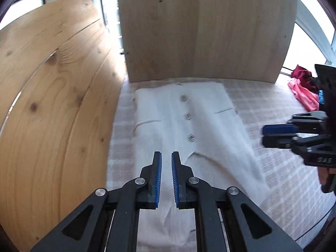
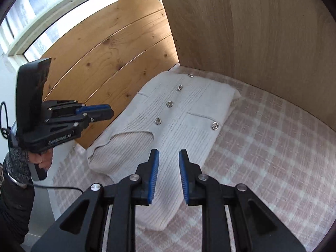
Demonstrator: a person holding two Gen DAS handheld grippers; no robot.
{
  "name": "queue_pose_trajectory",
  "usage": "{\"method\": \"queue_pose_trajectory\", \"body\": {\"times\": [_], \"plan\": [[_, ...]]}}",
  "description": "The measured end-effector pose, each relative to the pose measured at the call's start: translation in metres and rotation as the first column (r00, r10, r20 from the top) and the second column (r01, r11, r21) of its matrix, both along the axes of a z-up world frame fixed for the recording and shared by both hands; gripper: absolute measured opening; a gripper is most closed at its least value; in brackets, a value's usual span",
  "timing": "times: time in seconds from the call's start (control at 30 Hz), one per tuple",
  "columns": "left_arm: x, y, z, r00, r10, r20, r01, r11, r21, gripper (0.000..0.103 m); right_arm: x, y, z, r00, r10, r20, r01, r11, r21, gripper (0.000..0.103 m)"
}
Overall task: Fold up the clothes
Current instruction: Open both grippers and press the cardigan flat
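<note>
on the checked cloth [image 2: 273, 147] the cardigan [image 2: 168, 115] runs lengthwise ahead of my left gripper [image 1: 166, 159] and right gripper [image 2: 168, 157], both nearly closed, empty.

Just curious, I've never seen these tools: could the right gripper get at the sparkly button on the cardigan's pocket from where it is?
Probably yes. The right gripper hovers above the cardigan, jaws slightly apart and holding nothing, and the pocket button lies uncovered just ahead with nothing between.
</note>
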State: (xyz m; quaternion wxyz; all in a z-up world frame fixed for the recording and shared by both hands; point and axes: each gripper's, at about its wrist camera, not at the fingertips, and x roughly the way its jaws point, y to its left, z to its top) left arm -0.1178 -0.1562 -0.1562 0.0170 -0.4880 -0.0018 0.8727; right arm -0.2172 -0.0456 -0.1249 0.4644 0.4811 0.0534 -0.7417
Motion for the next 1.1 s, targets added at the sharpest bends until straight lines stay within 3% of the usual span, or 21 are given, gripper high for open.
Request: {"method": "queue_pose_trajectory", "body": {"times": [0.1,0.17,0.27,0.37,0.47,0.53,0.63,0.7,0.8,0.93,1.03,1.1], "plan": [[-0.022,0.006,-0.035,0.997,-0.012,0.075,0.017,0.998,-0.067,0.011,0.000,-0.019,-0.038,0.999,0.019,0.041,-0.021,0.998,0.066,0.020],[-0.025,0.005,-0.051,0.996,-0.008,0.090,0.020,0.992,-0.127,0.011,0.002,-0.008,-0.040,0.998,0.059,0.008,-0.059,0.997,0.042,0.020],[-0.027,-0.001,-0.040,0.995,0.004,0.103,0.006,0.995,-0.096,0.012,-0.020,0.004,-0.027,0.994,0.020,0.108,-0.025,0.998,0.052,0.020],[-0.041,0.003,-0.012,1.000,0.006,0.021,-0.004,0.997,-0.075,0.011,-0.041,-0.002,0.002,1.000,-0.016,0.015,0.017,1.000,-0.021,0.020],[-0.076,0.005,0.001,0.999,0.017,-0.040,-0.017,1.000,-0.006,0.014,-0.067,-0.023,0.012,0.997,-0.067,-0.028,0.065,0.996,-0.054,0.021],[-0.097,0.003,-0.007,0.999,0.025,-0.034,-0.025,1.000,0.010,0.015,-0.083,-0.043,0.002,0.997,-0.083,-0.007,0.082,0.996,-0.037,0.021],[-0.110,-0.006,-0.032,0.998,0.041,0.046,-0.041,0.999,-0.004,0.014,-0.092,-0.056,-0.021,0.998,-0.064,0.006,0.064,0.998,0.020,0.020],[-0.102,-0.008,-0.039,0.999,0.016,0.032,-0.015,1.000,-0.012,0.014,-0.096,-0.056,-0.031,0.998,-0.052,0.021,0.051,0.998,0.033,0.017],[-0.088,-0.014,-0.022,0.998,0.047,0.030,-0.048,0.998,0.028,0.013,-0.090,-0.046,-0.018,0.996,-0.071,0.047,0.070,0.997,0.024,0.020],[-0.032,-0.006,0.018,1.000,0.019,-0.023,-0.019,0.999,-0.025,0.018,-0.039,-0.031,0.003,0.998,0.037,0.059,-0.037,0.999,-0.002,0.021],[0.022,-0.005,0.026,1.000,0.005,-0.020,-0.004,0.999,0.054,0.020,0.005,-0.023,-0.003,0.990,0.099,0.096,-0.099,0.995,-0.005,0.026],[0.052,-0.003,0.016,1.000,-0.001,0.023,-0.001,0.995,0.103,0.020,0.029,-0.022,-0.016,0.983,0.125,0.136,-0.128,0.992,0.014,0.029]]}}
